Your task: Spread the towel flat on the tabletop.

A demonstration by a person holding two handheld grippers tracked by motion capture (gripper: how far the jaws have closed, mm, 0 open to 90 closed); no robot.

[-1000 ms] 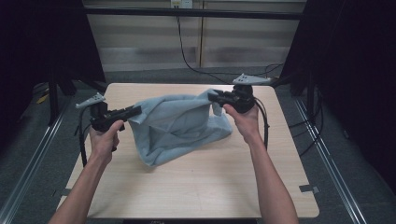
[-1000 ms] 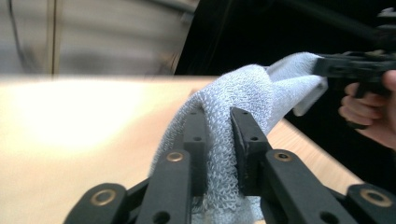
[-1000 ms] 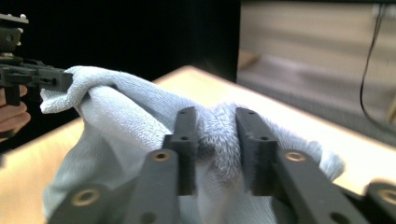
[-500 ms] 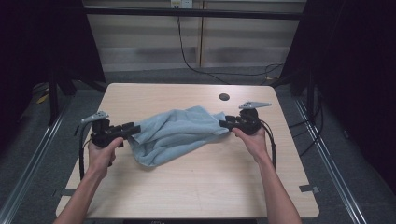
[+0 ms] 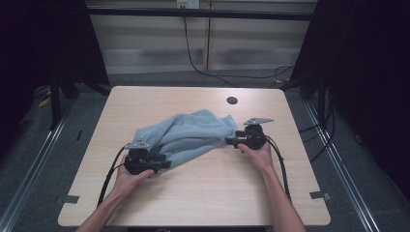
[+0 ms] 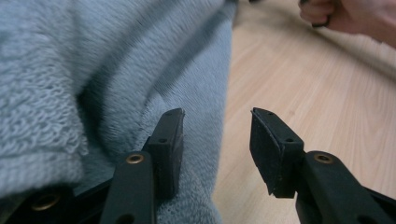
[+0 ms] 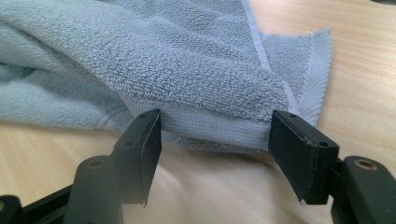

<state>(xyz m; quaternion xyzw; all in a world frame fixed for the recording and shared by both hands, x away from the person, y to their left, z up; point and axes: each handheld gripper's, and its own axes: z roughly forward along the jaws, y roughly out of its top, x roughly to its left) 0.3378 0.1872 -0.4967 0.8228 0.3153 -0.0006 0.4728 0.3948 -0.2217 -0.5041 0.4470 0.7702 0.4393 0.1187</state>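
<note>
Both grippers stand open, jaws just parted off the blue towel (image 5: pixel 186 137): our left gripper (image 5: pixel 162 164) at its near-left end, our right gripper (image 5: pixel 231 141) at its far-right end. Bunched mid-table (image 5: pixel 203 188), it runs diagonally between them.

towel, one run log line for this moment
towel: bunched on table | left gripper: jaws just opened | right gripper: jaws just opened
</note>
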